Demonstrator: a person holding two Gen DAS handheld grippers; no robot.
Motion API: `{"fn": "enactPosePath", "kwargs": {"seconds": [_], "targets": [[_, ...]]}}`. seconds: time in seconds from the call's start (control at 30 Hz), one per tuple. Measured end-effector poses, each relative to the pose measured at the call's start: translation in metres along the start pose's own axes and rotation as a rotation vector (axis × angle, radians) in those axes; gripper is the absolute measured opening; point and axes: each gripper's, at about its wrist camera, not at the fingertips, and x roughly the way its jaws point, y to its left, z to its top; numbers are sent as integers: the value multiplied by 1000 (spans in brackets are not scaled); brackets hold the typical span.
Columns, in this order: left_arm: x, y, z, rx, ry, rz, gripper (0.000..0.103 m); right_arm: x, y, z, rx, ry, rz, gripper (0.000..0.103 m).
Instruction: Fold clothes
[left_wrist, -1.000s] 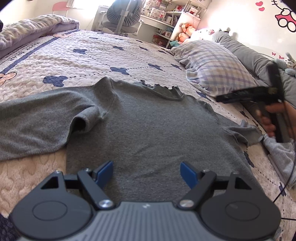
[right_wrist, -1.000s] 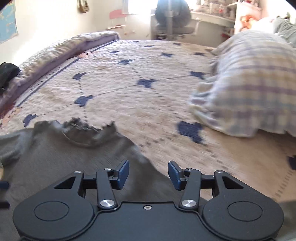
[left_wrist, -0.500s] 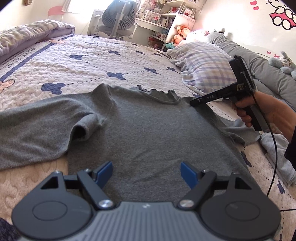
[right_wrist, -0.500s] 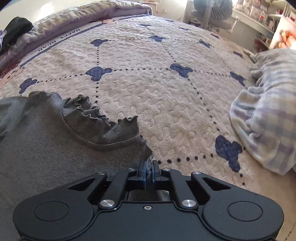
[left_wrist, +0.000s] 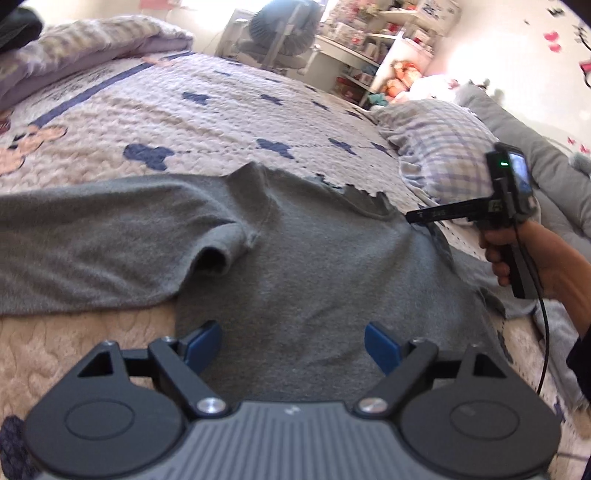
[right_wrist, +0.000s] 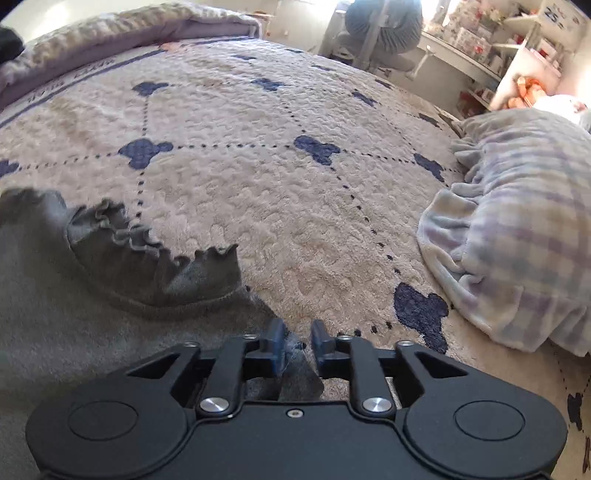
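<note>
A grey sweater (left_wrist: 314, 266) lies flat on the bed, its frilled collar (left_wrist: 365, 199) at the far side and its left sleeve (left_wrist: 92, 240) spread to the left. My left gripper (left_wrist: 293, 345) hovers over the lower body of the sweater; its jaws are opening, with nothing between them. A hand (left_wrist: 535, 251) holds my right gripper (left_wrist: 417, 216) at the sweater's right shoulder. In the right wrist view the right gripper (right_wrist: 297, 341) has its jaws opening, a ridge of grey shoulder fabric (right_wrist: 295, 373) standing between them, just right of the collar (right_wrist: 147, 243).
The bedspread (left_wrist: 221, 122) is pale quilt with dark blue marks. A checked pillow (left_wrist: 443, 147) (right_wrist: 517, 229) lies right of the shoulder, with a grey bolster (left_wrist: 535, 166) behind it. A rolled blanket (left_wrist: 92, 44) lines the far left edge. Light grey cloth (left_wrist: 561, 332) lies under the hand.
The right gripper came down to the sweater's shoulder and shut on it half a second ago; now its jaws stand apart again. The left gripper's jaws have widened slightly.
</note>
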Motion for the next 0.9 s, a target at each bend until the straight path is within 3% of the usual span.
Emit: {"fn": "enactPosePath", "kwargs": {"seconds": [0.03,0.07,0.13,0.23,0.57,0.63,0.67,0.7,0.73,0.77,0.9], "targets": [[0,0,1,-1,4,2,90,-6,1,4,15,-24,9,53],[1,-1,1,1,9,0,92,-12,4,9,13,-49,24,58],[2,-2,0,11,19,4,96,-23,12,20,4,-93,53,60],[4,-5,0,28,33,13,96,-28,38,36,-58,-117,104,72],[3,-7,1,40,50,25,100,-5,147,85,-205,-83,326,72],[3,-8,0,46,53,25,100,6,165,90,-226,-59,324,63],[3,-8,0,47,55,24,101,13,174,89,-249,-35,320,47],[3,-7,0,48,56,23,101,17,181,88,-273,-21,323,37],[3,-8,0,51,58,23,101,19,188,85,-299,-20,333,16],[3,-8,1,56,61,24,101,19,194,83,-322,-26,338,6],[1,-8,2,56,57,21,101,10,206,84,-366,-103,233,3]]}}
